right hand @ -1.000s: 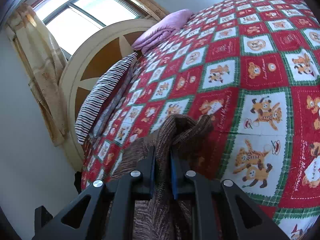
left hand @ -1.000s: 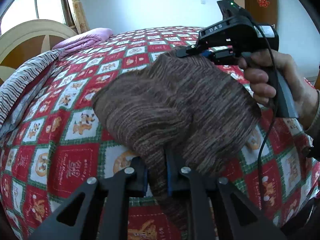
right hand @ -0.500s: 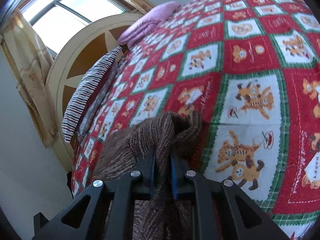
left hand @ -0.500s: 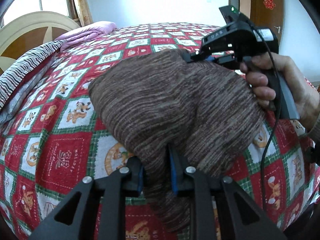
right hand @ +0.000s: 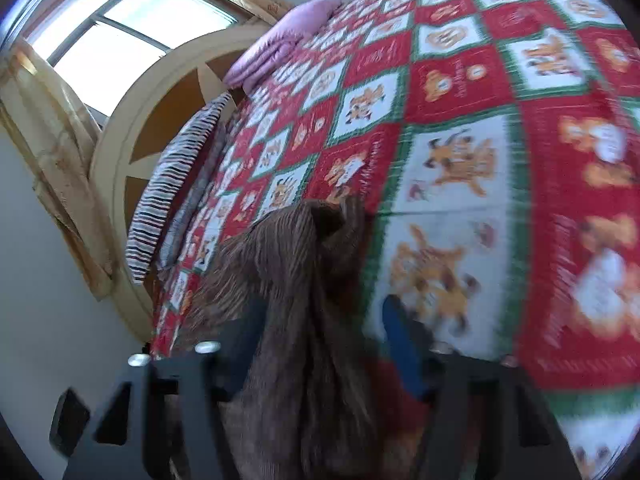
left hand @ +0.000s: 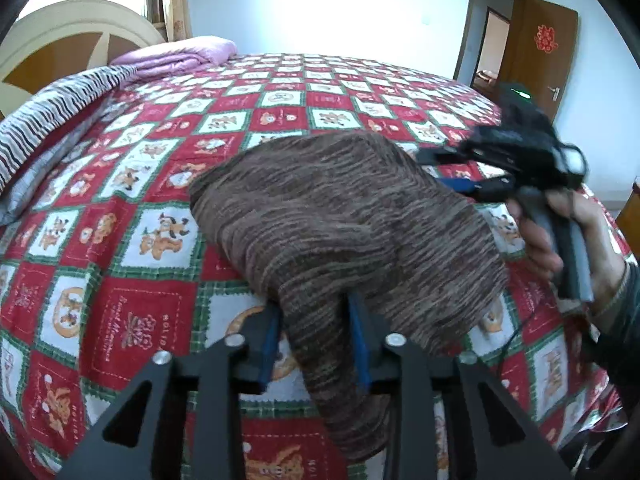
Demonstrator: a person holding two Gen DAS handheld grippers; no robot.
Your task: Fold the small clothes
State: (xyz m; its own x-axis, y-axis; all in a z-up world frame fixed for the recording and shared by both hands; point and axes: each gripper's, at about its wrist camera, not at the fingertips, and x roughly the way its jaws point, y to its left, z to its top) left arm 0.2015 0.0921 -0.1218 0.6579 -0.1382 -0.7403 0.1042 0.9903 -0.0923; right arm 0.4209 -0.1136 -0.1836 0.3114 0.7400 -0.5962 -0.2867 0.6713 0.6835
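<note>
Between the jaws lay a brown-striped knit (left hand: 344, 216); beyond, a red, green and white checked quilt (left hand: 152, 184) with orange animals.

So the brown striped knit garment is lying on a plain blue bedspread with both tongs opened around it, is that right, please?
Not quite: the bedspread is not plain blue. The left wrist view shows the brown striped knit garment on a red, white and green patchwork bedspread printed with cartoon animals. The left tongs and right tongs are indeed both opened around it.
</note>
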